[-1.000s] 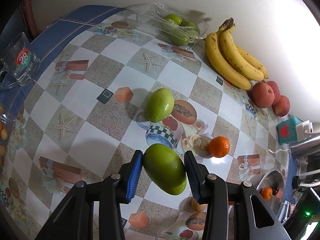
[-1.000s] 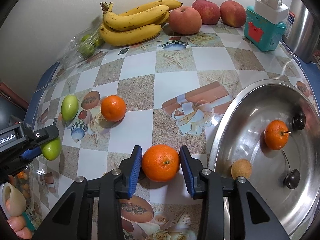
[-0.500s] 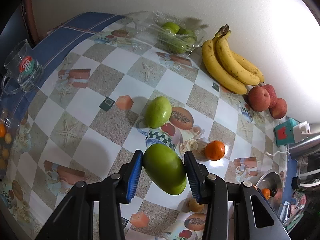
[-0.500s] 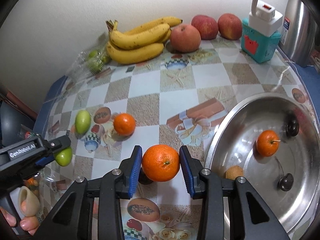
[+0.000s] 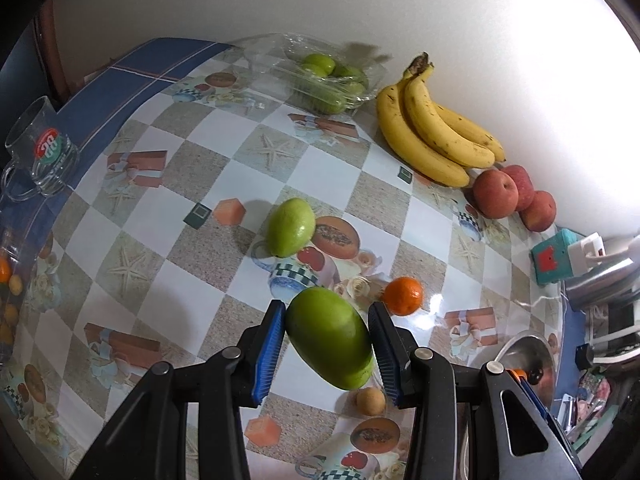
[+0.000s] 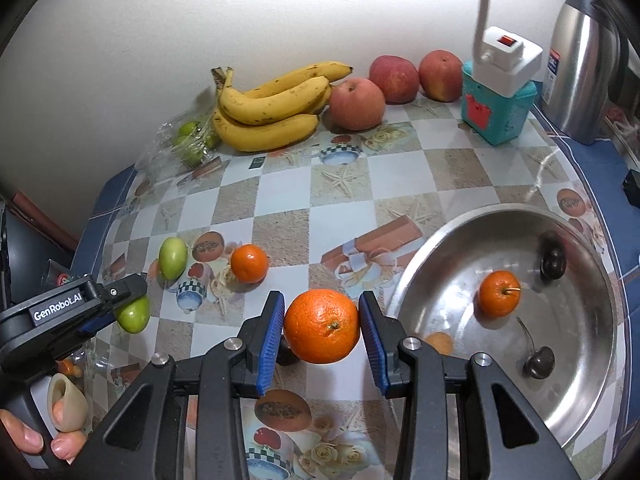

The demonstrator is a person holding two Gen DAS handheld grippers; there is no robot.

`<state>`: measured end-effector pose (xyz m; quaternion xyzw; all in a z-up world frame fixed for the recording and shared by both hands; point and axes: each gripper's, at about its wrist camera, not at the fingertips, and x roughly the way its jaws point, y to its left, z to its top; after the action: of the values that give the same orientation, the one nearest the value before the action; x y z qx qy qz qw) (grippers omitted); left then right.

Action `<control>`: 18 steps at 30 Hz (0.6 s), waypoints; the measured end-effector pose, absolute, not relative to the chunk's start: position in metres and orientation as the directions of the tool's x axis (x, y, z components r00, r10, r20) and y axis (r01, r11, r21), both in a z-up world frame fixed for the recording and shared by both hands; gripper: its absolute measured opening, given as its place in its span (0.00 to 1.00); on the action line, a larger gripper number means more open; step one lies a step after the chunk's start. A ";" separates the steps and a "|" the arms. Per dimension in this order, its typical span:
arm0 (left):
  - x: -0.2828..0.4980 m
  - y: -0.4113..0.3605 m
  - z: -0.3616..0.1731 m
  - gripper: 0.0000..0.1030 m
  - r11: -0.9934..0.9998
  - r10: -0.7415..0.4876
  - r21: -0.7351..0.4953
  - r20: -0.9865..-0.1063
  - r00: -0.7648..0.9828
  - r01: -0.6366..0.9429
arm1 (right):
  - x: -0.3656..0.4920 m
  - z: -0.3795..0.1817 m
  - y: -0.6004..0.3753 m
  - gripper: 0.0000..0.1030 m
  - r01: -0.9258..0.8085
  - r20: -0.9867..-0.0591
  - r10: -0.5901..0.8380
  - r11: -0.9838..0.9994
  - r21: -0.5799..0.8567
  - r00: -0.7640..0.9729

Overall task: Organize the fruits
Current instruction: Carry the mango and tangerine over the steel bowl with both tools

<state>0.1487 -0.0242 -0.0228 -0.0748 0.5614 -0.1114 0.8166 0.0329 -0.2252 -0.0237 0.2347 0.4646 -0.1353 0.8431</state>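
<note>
My left gripper [image 5: 327, 334] is shut on a green mango [image 5: 330, 336] and holds it above the patterned tablecloth; from the right wrist view the same gripper [image 6: 120, 304] shows at the left with the mango [image 6: 134, 315]. My right gripper [image 6: 321, 326] is shut on a large orange [image 6: 321, 325], lifted off the table. A second green mango [image 5: 291, 227] [image 6: 173, 257] and a small orange [image 5: 403, 295] [image 6: 249, 263] lie on the cloth. A steel bowl [image 6: 440, 248] at the right holds another small orange [image 6: 499, 293].
Bananas [image 6: 272, 114] [image 5: 436, 136], three red apples [image 6: 356, 102] [image 5: 496, 193] and a clear bag of green fruit [image 5: 326, 80] line the wall. A teal box with a white plug [image 6: 498, 104], a steel kettle [image 6: 586, 60] and a glass mug [image 5: 42, 152] stand at the edges. A small brown fruit [image 5: 370, 400] lies below the left gripper.
Both grippers have risen with their fruit, the right one more plainly; the table looks smaller and farther away. Both grips are unchanged.
</note>
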 end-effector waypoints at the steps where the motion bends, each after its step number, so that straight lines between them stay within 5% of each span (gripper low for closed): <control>1: 0.148 -0.026 -0.023 0.44 0.964 -0.266 -0.246 -0.900 0.344 0.103 | 0.031 -0.024 -0.228 0.39 0.454 -0.848 -0.015 0.850 0.269 0.530; 18: 0.104 -0.107 -0.012 0.44 0.909 -0.354 -0.258 -0.892 0.280 0.327 | -0.010 -0.016 -0.280 0.39 0.591 -0.860 -0.153 0.783 0.195 0.486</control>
<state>0.1040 -0.1070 -0.0120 -0.0123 0.5608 -0.2129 0.8000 -0.0100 -0.2798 -0.0159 0.2411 0.4542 -0.2249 0.8277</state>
